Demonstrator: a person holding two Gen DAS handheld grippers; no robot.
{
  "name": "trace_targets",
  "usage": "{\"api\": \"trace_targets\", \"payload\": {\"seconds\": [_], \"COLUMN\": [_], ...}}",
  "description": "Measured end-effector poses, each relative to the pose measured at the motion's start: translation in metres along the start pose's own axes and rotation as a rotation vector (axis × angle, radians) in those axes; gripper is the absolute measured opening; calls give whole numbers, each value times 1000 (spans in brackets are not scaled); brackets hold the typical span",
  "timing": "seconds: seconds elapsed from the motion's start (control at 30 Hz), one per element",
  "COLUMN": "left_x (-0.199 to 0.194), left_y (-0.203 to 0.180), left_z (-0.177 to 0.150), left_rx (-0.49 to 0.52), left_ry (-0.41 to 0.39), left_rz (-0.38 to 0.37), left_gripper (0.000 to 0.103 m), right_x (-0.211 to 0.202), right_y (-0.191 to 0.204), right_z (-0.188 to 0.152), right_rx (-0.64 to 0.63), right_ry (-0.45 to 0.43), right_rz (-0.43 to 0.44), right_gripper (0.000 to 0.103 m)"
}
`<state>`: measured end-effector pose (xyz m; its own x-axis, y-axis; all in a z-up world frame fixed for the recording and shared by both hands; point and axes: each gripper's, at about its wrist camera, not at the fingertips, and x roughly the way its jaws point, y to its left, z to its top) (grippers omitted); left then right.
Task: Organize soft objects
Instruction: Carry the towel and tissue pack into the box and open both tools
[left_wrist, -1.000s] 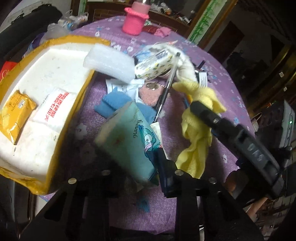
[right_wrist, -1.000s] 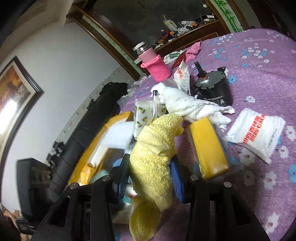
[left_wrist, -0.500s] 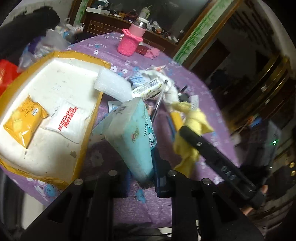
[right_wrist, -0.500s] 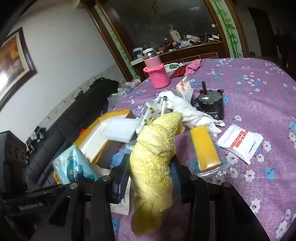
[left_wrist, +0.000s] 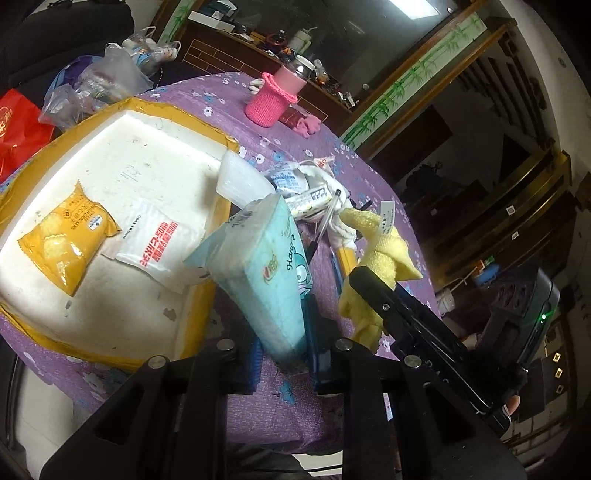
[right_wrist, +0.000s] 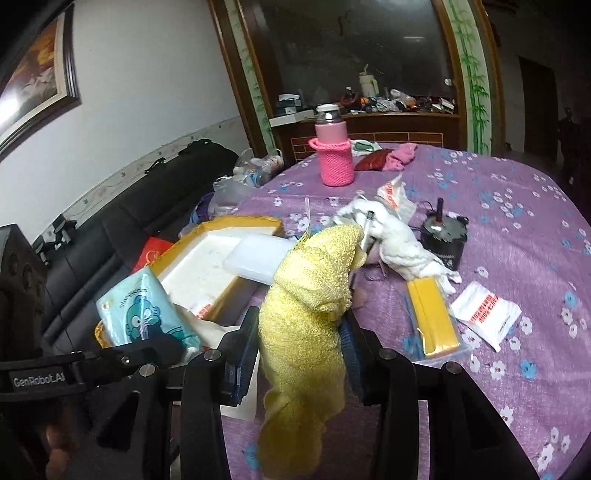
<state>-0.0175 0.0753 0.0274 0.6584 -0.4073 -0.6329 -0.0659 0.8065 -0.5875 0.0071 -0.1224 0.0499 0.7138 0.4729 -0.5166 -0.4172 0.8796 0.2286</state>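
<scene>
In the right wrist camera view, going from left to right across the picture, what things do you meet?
Blue tissue pack → white foam tray → yellow cloth held in the right gripper → yellow bar → white sachet with red print.

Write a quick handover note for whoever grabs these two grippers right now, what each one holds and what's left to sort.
Left gripper: shut on the teal tissue pack, held up beside the foam tray.
Right gripper: shut on the yellow cloth, lifted, ends hanging below the fingers.
Done: a yellow snack bag and a white sachet lie in the tray.
Left: probably place both held items in the tray. Still out on the purple table: the white cloth, another white sachet, a yellow block and a foam slab resting on the tray's edge.
</scene>
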Motion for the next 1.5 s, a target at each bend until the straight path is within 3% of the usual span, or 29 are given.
{"api": "trace_targets", "payload": {"seconds": [0.13, 0.33, 0.5, 0.63, 0.8, 0.97, 1.1, 1.33, 1.5], "left_x": [-12, -37, -35, -26, 3, 16, 19, 14, 7], "left_y": [8, 40, 71, 101, 128, 131, 130, 135, 135], "left_z": [8, 29, 54, 76, 91, 86, 83, 82, 80], "left_rx": [-15, -57, -74, -123, -148, -125, -100, -115, -132], "left_ry": [-19, -109, -142, -136, -70, -71, -77, -85, -92], "left_rz": [-26, 21, 75, 66, 105, 198, 246, 236, 228], "left_gripper": [16, 16, 16, 16, 16, 20, 30, 39, 46], "right_x": [-4, 0, 36, 81, 139, 163, 165, 159, 152], "right_y": [4, 13, 33, 44, 57, 72, 80, 86, 78], "right_z": [5, 17, 34, 51, 54, 43, 41, 38, 37], "right_rx": [-3, 5, -3, 41, 60, -10, -18, 3, 22], "right_ry": [-23, -45, 9, 66, 159, 189, 190, 168, 133], "right_rz": [42, 221, 321, 402, 385, 293, 284, 288, 282], "right_gripper": [41, 41, 41, 41, 42, 43, 45, 47, 62]}}
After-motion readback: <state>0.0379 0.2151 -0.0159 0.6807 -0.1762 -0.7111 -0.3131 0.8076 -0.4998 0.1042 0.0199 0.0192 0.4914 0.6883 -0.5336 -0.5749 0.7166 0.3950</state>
